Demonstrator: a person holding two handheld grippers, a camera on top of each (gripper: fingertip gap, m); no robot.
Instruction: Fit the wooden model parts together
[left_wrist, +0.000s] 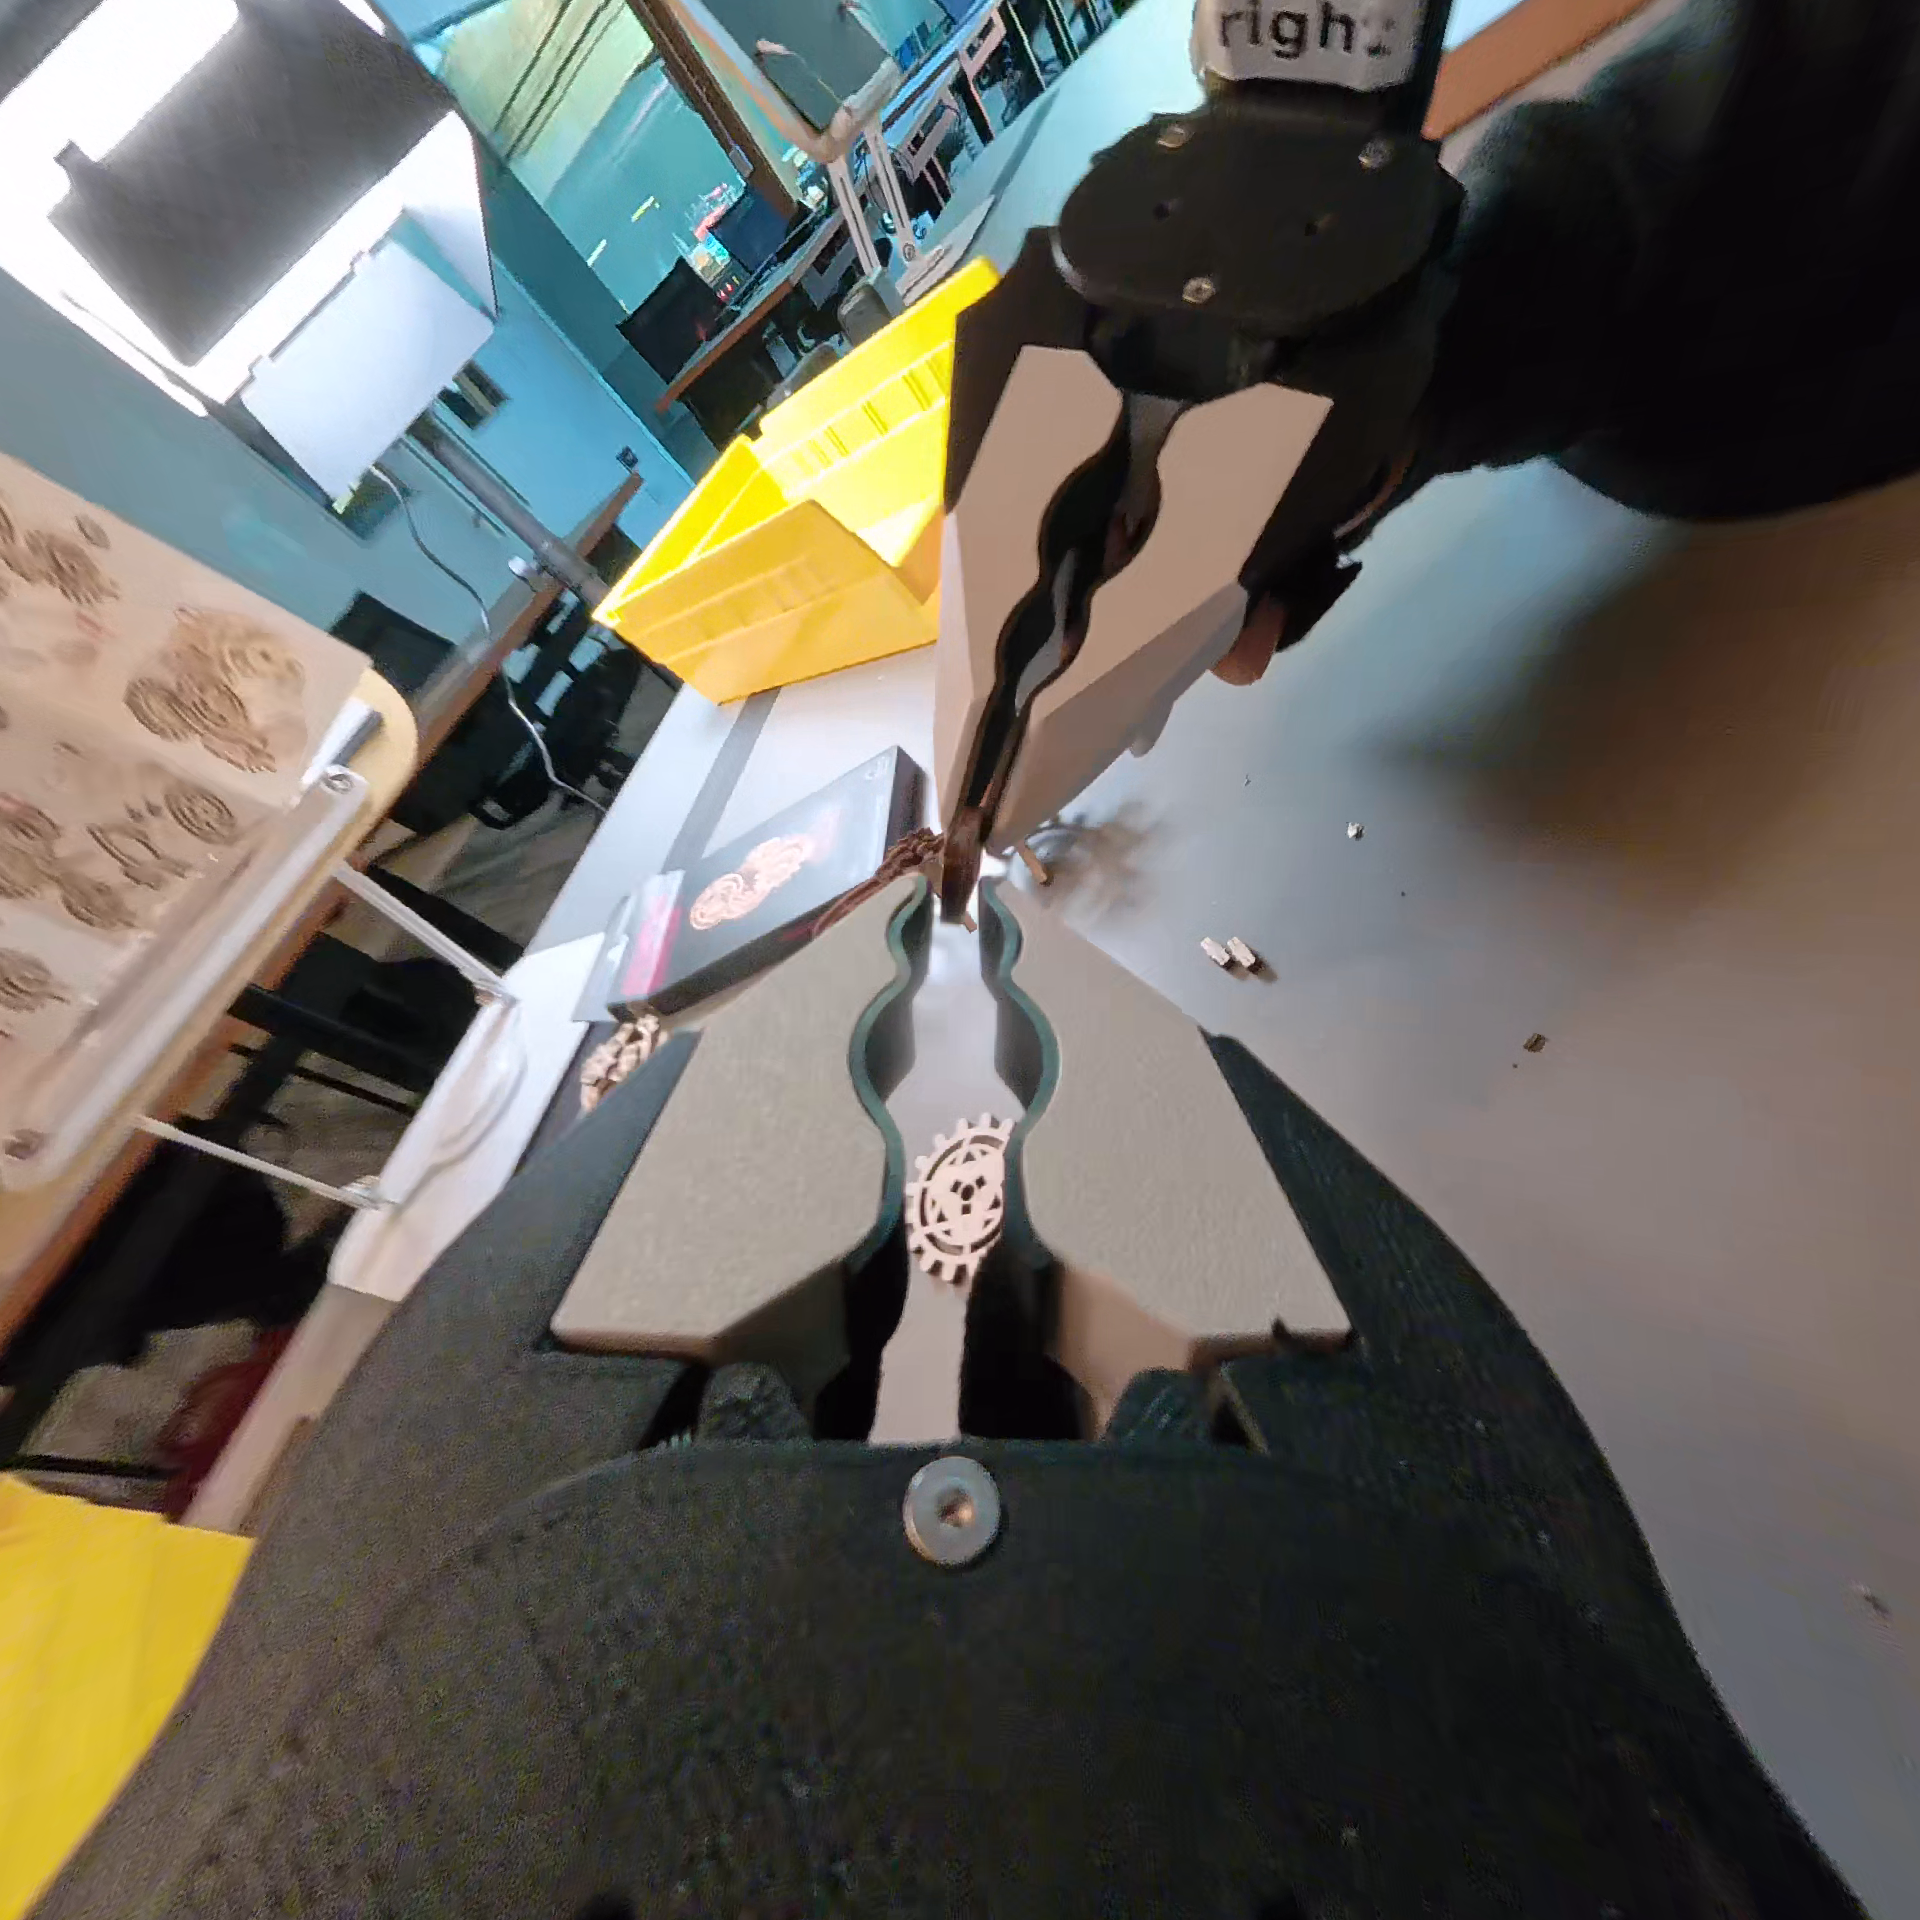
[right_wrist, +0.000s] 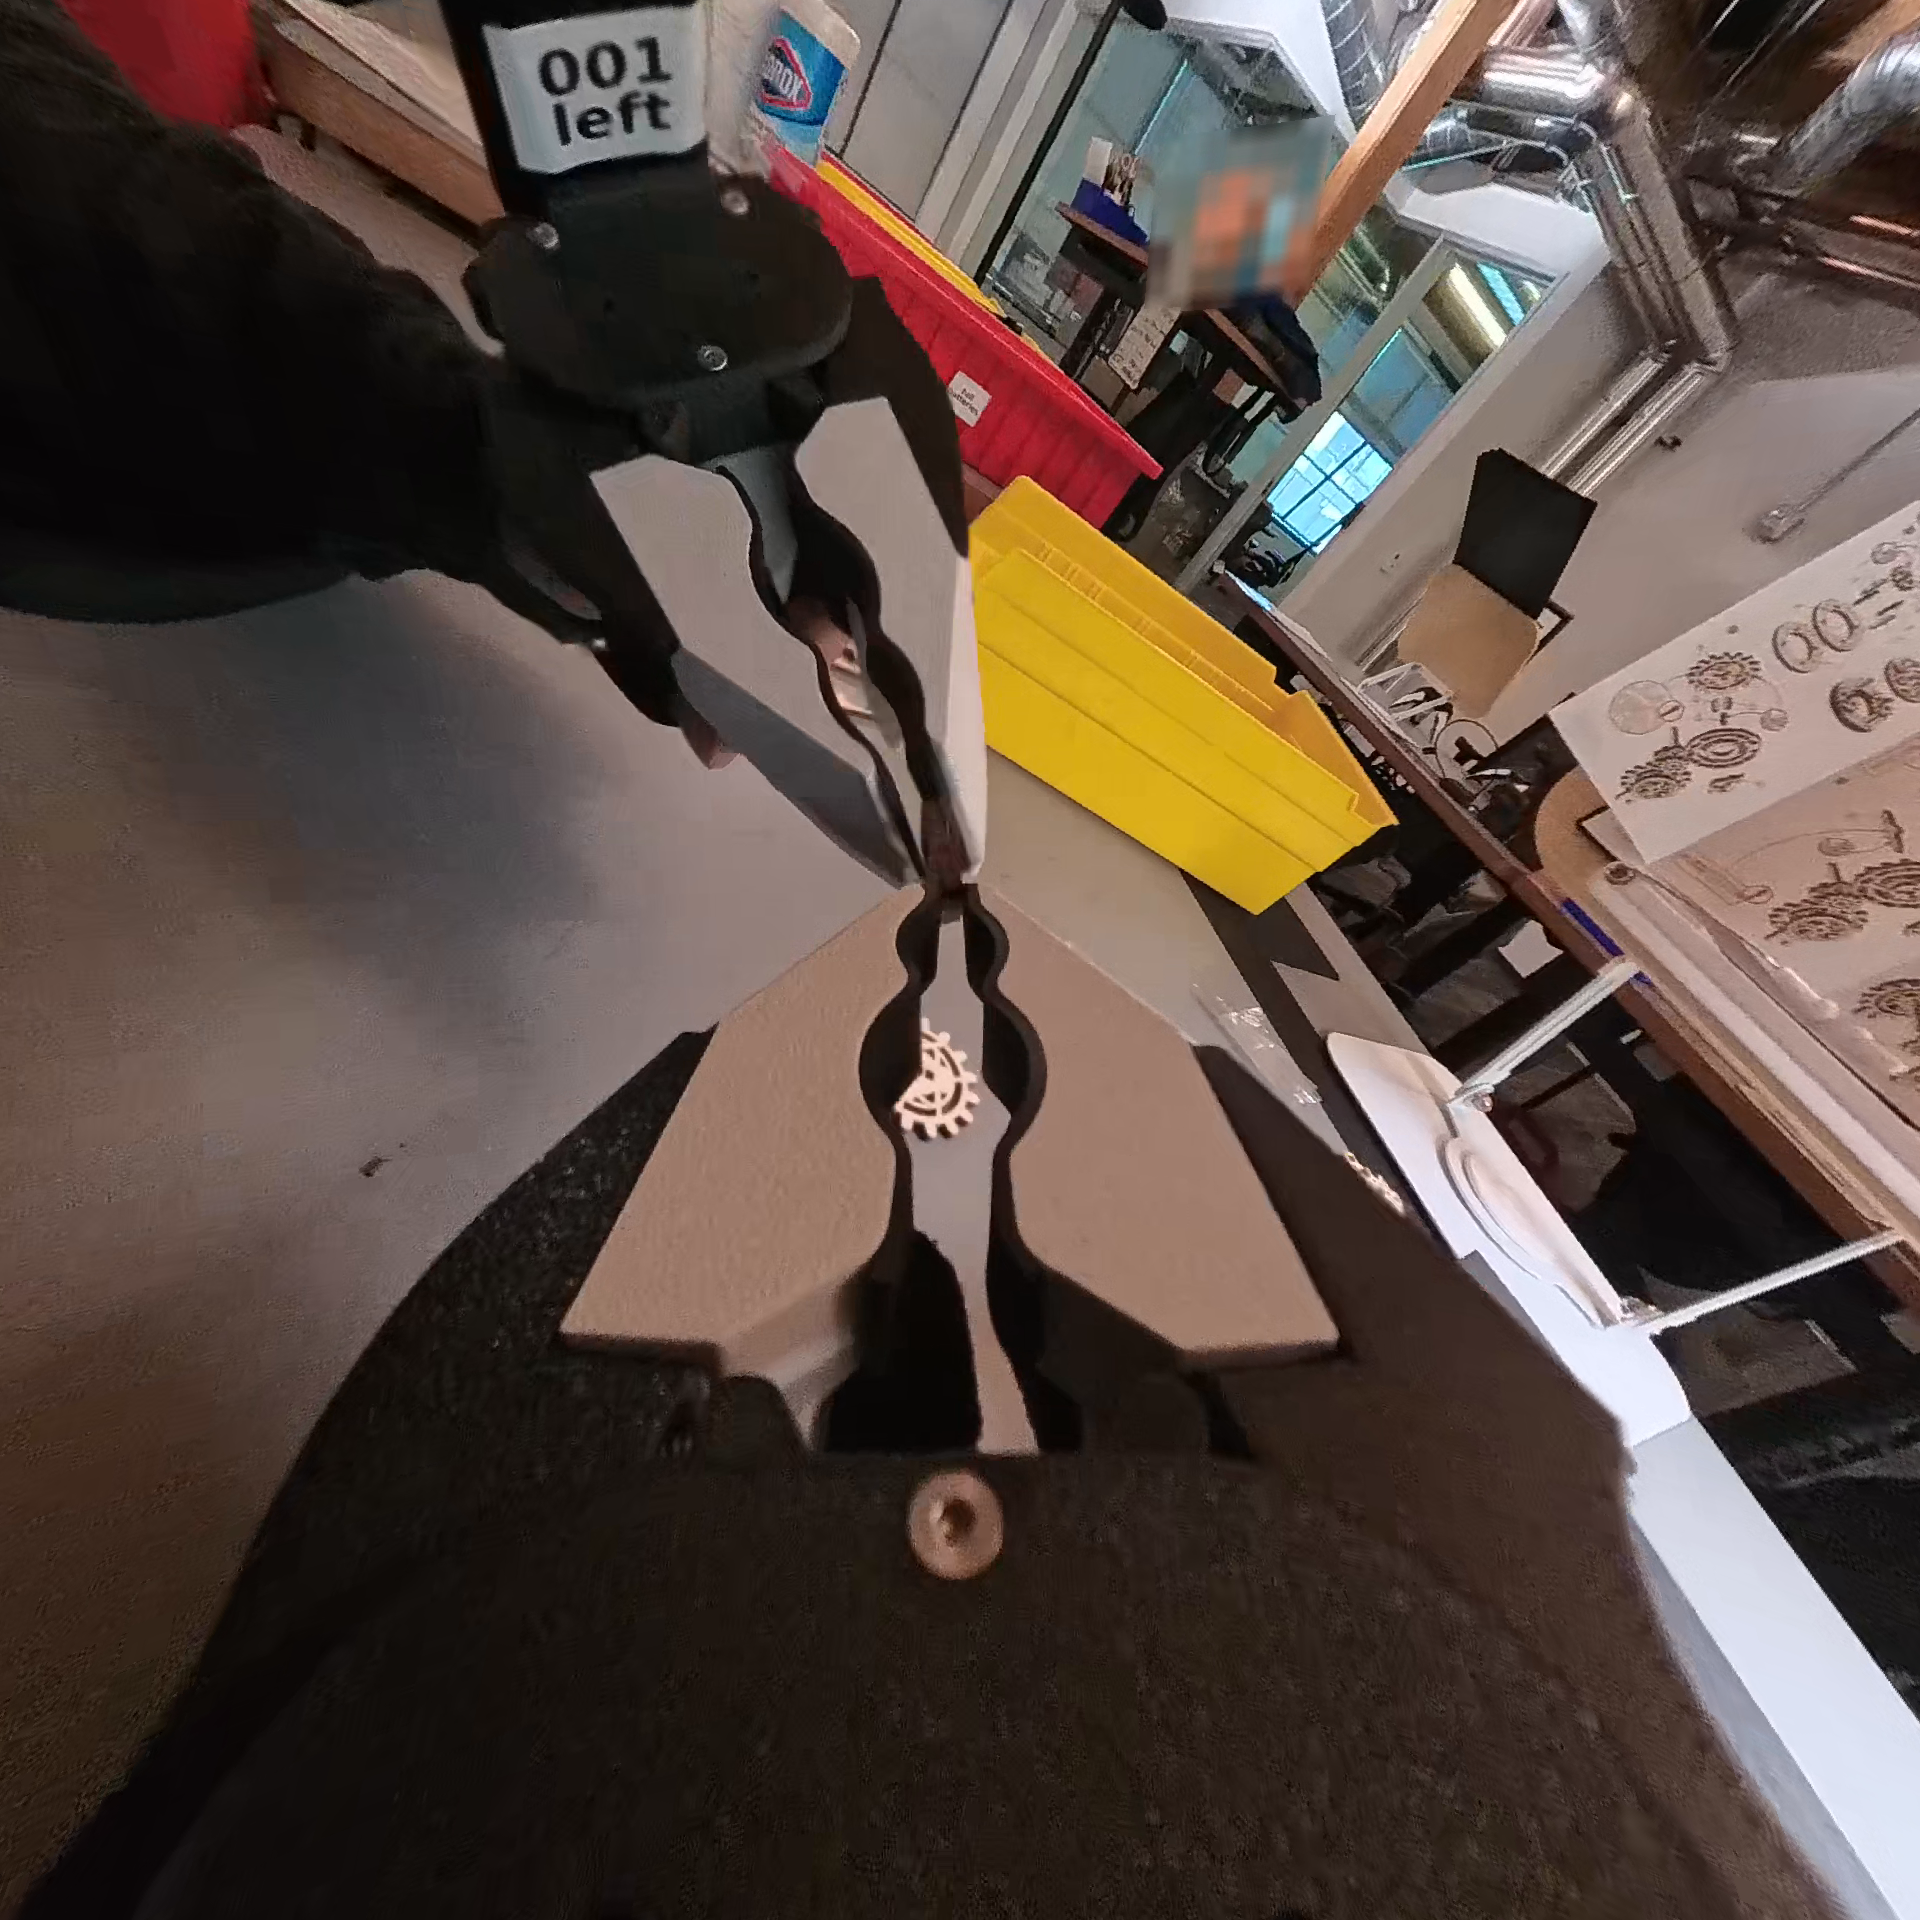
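The left gripper (left_wrist: 951, 912) is narrowed on a pale wooden gear (left_wrist: 958, 1195) that spans the gap halfway along its fingers. The right gripper (right_wrist: 948, 902) meets it tip to tip above the grey table (left_wrist: 1558, 935), nearly closed, its tips pinching a dark brown piece (left_wrist: 961, 847). A second gear (right_wrist: 935, 1086) sits tilted between its fingers; I cannot tell whether it is clamped. Each gripper's body carries a white printed label (right_wrist: 597, 94). A red bin (right_wrist: 997, 384) has a small white tag, a tub (right_wrist: 800, 78) behind has a brand label, and a dark box (left_wrist: 800, 883) shows gear artwork. Yellow bins (right_wrist: 1143, 707) stand near.
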